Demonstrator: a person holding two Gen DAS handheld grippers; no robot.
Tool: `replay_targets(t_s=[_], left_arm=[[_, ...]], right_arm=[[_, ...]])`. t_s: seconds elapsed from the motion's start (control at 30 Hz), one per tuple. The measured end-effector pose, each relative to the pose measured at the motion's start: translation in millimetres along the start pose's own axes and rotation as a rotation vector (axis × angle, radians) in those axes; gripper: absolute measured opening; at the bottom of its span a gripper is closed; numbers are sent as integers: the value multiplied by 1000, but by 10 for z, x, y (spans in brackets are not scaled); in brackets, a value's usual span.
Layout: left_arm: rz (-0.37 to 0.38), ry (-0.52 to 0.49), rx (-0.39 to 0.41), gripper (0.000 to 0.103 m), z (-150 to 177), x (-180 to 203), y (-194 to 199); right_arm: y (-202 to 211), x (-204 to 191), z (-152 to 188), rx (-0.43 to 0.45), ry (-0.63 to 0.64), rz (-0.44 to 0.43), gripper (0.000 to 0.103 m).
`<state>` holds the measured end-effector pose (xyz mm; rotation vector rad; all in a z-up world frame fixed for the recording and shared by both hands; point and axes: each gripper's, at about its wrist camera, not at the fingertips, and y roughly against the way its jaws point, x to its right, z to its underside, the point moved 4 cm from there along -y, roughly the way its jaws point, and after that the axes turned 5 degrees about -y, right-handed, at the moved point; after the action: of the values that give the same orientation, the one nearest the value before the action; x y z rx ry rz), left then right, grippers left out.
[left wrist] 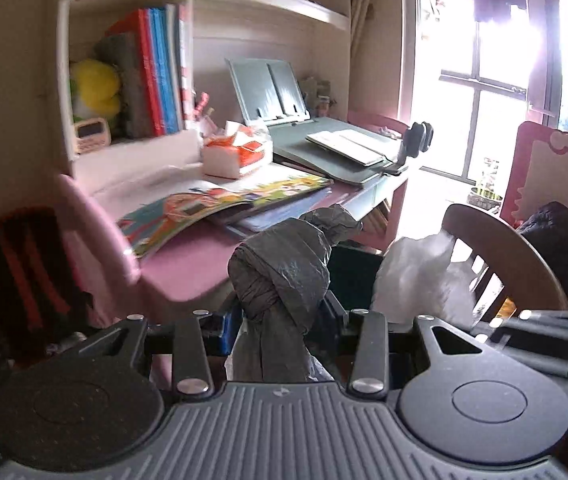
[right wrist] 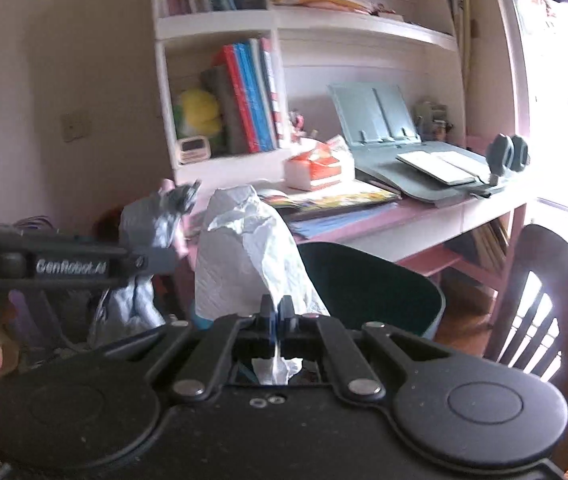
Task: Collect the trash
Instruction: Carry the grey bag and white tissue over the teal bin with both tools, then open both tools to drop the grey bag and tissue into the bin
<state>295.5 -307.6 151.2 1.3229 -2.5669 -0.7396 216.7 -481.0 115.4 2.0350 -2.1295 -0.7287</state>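
- The right gripper (right wrist: 276, 312) is clenched on a crumpled white tissue (right wrist: 244, 248), which stands up from the closed jaws, long axis roughly vertical.
- The left gripper (left wrist: 280, 320) is closed around the knotted neck of a grey trash bag (left wrist: 284, 268); the knot rises above its fingers and the bag's body hangs below, mostly hidden.
- In the right wrist view the left gripper sits just to the left of the tissue, the grey bag's twisted top (right wrist: 164, 212) beside it, near but not touching.
- Just beyond and below the tissue, to its right, a dark bin (right wrist: 371, 284) stands open under the desk; the right gripper looks the nearer to it. The drop likely turns on carrying the tissue forward and right over that rim.
- Farther off, the pink desk (right wrist: 363, 224) holds picture books, a tissue box (right wrist: 315, 164) and a grey book stand (right wrist: 375, 116), with shelves behind.
- A wooden chair (right wrist: 543, 300) stands at the right.
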Motion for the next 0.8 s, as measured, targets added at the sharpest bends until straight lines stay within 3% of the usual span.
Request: replay_targets(t_s=[0.2, 0.4, 0.8], left_arm=[[-4, -6, -33, 41, -164, 153, -514], [-21, -34, -131, 41, 12, 203, -1008], [-8, -41, -232, 43, 274, 246, -1403]], right_arm=[[-295, 267, 40, -52, -23, 53, 1], [-542, 434, 136, -124, -36, 67, 3], [-727, 539, 294, -182, -22, 98, 21]])
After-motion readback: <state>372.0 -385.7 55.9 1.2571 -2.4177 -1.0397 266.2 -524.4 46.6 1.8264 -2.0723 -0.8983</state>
